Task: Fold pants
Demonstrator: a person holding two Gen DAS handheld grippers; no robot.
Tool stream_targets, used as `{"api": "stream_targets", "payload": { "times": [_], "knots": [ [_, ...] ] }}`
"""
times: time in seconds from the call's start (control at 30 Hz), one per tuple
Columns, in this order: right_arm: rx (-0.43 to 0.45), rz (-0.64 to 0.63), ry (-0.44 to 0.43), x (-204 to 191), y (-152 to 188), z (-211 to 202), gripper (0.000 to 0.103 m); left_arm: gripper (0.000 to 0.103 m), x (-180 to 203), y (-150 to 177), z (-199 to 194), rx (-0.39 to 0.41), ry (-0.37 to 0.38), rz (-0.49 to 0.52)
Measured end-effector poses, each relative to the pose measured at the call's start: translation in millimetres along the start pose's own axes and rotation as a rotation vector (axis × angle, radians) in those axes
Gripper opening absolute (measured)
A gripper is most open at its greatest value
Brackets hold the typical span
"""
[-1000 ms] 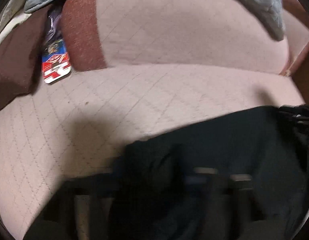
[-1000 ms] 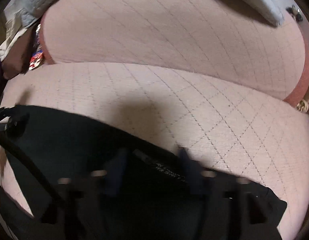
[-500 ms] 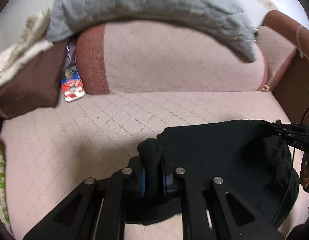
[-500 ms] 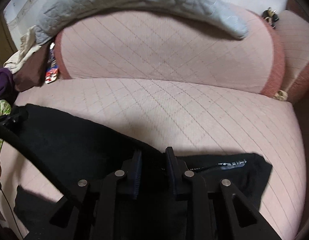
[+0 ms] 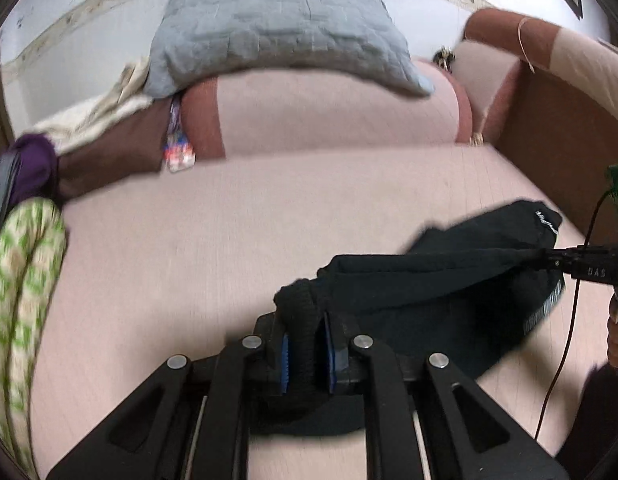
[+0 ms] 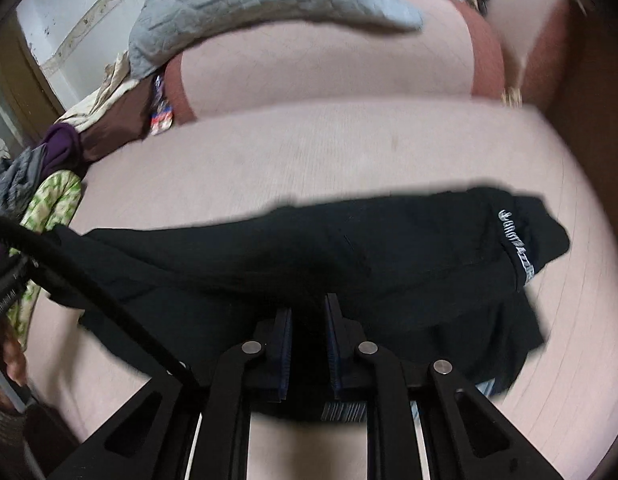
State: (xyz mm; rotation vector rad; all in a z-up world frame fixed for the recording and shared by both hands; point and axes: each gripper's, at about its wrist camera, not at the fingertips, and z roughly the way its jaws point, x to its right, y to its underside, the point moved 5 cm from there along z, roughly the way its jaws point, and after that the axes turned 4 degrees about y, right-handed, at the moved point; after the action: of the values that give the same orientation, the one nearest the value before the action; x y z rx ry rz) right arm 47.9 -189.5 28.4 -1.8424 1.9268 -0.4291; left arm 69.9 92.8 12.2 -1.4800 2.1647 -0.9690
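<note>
Pants (image 6: 349,256), black and bunched, hang stretched between the two grippers above the pink quilted seat of a sofa (image 5: 229,240), sagging along the lower edge toward the cushion. White lettering (image 6: 515,244) runs along a hem at the right end in the right wrist view; the same end shows as a dark flap with small white print (image 5: 547,222) in the left wrist view. A striped band of the garment (image 5: 545,308) hangs below the taut edge on that side.

The left gripper (image 5: 307,354) is clamped on a thick rolled edge of the pants, the cloth squeezed between its blue-lined pads (image 5: 285,364). The right gripper (image 6: 309,354) is likewise closed on black fabric, which fills the narrow gap between its fingers. In the left wrist view the right gripper (image 5: 549,260) also appears at the far right, pinching the other end of the cloth, with a cable (image 5: 573,320) trailing below it.

Behind the seat rises a pink back cushion (image 5: 329,116) with rust-red trim, and a grey quilted blanket (image 5: 277,20) is draped over its top. At the left end lie a green patterned cloth (image 5: 21,280), a purple garment (image 5: 33,168) and a brown cushion (image 5: 113,156), with a red, white and blue packet (image 5: 179,154) wedged beside the back cushion.
</note>
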Motion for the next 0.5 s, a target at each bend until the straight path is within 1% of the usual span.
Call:
{"api": "stream_targets", "payload": {
  "times": [0.03, 0.07, 0.1, 0.13, 0.17, 0.2, 0.27, 0.3, 0.33, 0.37, 0.4, 0.43, 0.47, 0.5],
  "knots": [
    [-0.026, 0.014, -0.01, 0.4, 20.5, 1.5, 0.016, 0.018, 0.7, 17.7, -2.2, -0.031, -0.009, -0.002],
    [-0.045, 0.022, -0.015, 0.5, 32.5, 3.3, 0.018, 0.018, -0.5, 40.6, -3.9, -0.08, -0.019, -0.006],
    [-0.064, 0.032, -0.018, 0.5, 43.7, 5.5, 0.021, 0.019, -0.8, 50.3, -5.6, -0.097, -0.015, -0.013],
    [-0.089, 0.049, -0.023, 0.9, 59.2, 8.1, 0.022, 0.024, -3.1, 64.3, -10.2, -0.119, 0.001, -0.03],
    [-0.106, 0.059, -0.031, 1.2, 67.3, 9.6, 0.023, 0.026, -6.5, 76.8, -16.9, -0.14, 0.022, -0.055],
    [-0.123, 0.069, -0.041, 1.3, 74.0, 10.8, 0.027, 0.031, -9.1, 83.8, -23.5, -0.148, 0.032, -0.07],
    [-0.128, 0.082, -0.059, 0.4, 83.4, 8.4, 0.047, 0.037, -17.5, 90.7, -43.3, -0.123, 0.041, -0.104],
    [-0.116, 0.08, -0.056, 0.1, 84.9, 6.1, 0.05, 0.045, -21.4, 91.9, -49.9, -0.112, 0.036, -0.121],
    [-0.1, 0.075, -0.048, -0.5, 86.0, 2.6, 0.055, 0.054, -29.8, 90.7, -57.3, -0.098, 0.031, -0.163],
    [-0.084, 0.071, -0.045, 0.4, 86.0, -0.7, 0.056, 0.06, -35.6, 90.0, -59.6, -0.093, 0.038, -0.198],
    [-0.071, 0.069, -0.044, 0.5, 84.8, -2.5, 0.056, 0.067, -45.2, 89.1, -59.5, -0.094, 0.058, -0.265],
    [-0.054, 0.071, -0.042, 0.9, 83.6, -4.7, 0.056, 0.068, -50.1, 88.8, -57.2, -0.099, 0.07, -0.308],
    [-0.044, 0.073, -0.042, 1.0, 82.9, -5.6, 0.056, 0.068, -58.7, 89.4, -50.9, -0.118, 0.105, -0.392],
    [-0.037, 0.076, -0.045, 1.6, 81.7, -6.1, 0.057, 0.068, -64.5, 90.5, -44.4, -0.135, 0.14, -0.449]
  ]
}}
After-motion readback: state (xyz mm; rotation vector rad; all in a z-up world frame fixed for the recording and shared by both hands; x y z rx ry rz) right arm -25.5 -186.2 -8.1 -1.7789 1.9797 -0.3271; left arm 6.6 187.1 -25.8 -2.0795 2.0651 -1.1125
